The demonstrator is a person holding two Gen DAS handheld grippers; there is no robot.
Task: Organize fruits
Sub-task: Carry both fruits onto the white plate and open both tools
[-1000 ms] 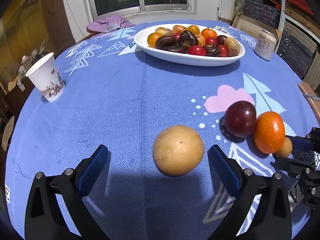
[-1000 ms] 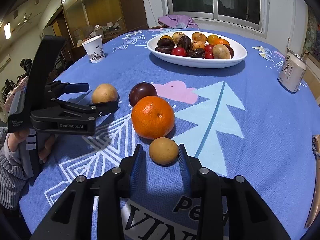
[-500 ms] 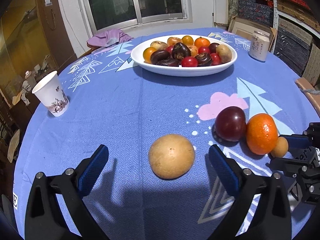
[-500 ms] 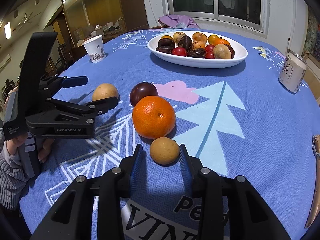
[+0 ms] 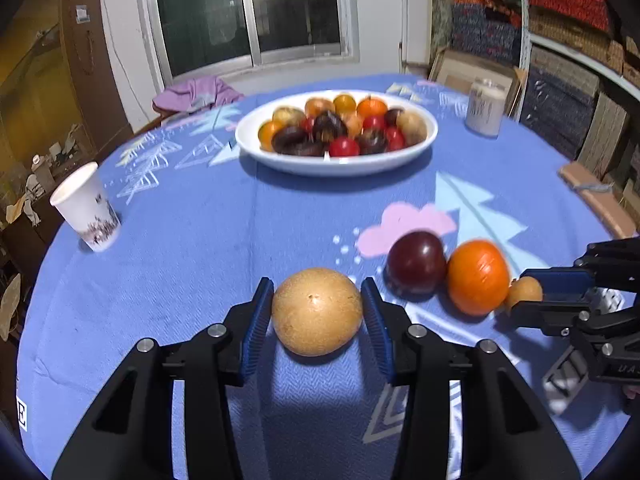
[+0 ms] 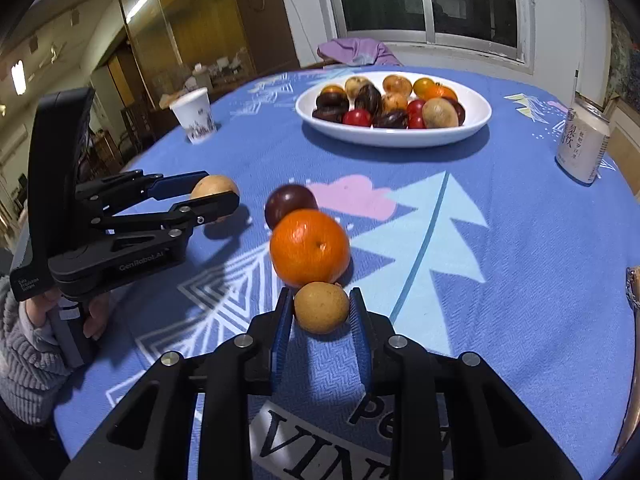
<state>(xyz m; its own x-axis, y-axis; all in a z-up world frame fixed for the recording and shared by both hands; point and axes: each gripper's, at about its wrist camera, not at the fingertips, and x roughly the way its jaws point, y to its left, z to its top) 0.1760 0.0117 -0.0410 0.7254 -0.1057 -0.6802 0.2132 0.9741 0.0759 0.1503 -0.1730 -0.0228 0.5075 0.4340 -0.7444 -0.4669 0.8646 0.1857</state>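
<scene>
Both grippers clamp fruit: left gripper (image 5: 317,312) just closed on the large tan fruit (image 5: 317,311), right gripper (image 6: 321,312) pinches the small one (image 6: 321,307) — white fruit bowl (image 5: 424,142) straight ahead across the table.

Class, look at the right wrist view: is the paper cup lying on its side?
No. The paper cup stands upright on the tablecloth.

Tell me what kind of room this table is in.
Probably a lived-in home dining room that doubles as storage. A round table with a blue printed cloth holds a fruit bowl, a sliding window is behind, and stacked folded textiles on shelves fill one side.
</scene>
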